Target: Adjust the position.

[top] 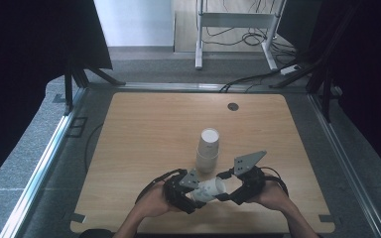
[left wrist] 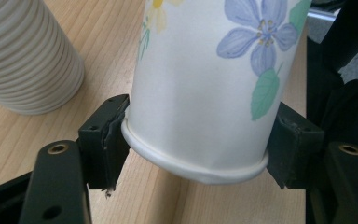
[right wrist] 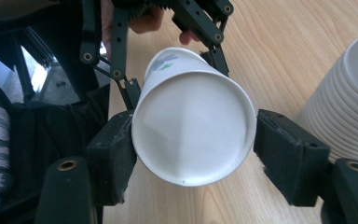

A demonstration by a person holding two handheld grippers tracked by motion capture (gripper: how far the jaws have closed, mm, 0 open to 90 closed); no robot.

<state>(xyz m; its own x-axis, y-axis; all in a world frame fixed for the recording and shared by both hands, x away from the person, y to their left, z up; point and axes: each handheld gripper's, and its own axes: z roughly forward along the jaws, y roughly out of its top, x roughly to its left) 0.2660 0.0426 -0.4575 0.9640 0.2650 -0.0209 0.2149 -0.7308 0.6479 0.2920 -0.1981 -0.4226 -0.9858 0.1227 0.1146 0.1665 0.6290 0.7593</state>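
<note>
A single white paper cup (top: 211, 189) with a blue flower print lies on its side in the air near the table's front edge, held between both grippers. My left gripper (top: 193, 193) is shut on its rim end; in the left gripper view both pads squeeze the cup (left wrist: 200, 93) just above the rolled rim. My right gripper (top: 225, 191) is shut on the base end, and the right gripper view faces the cup's flat bottom (right wrist: 191, 130) between its pads. A tall stack of paper cups (top: 208, 148) stands upside down just behind.
The wooden table (top: 144, 129) has a round cable hole (top: 233, 106) at the back. The cup stack (left wrist: 23, 56) stands close to the left jaw, and its ribbed side (right wrist: 349, 121) is at the right. Metal rails and dark curtains flank the table.
</note>
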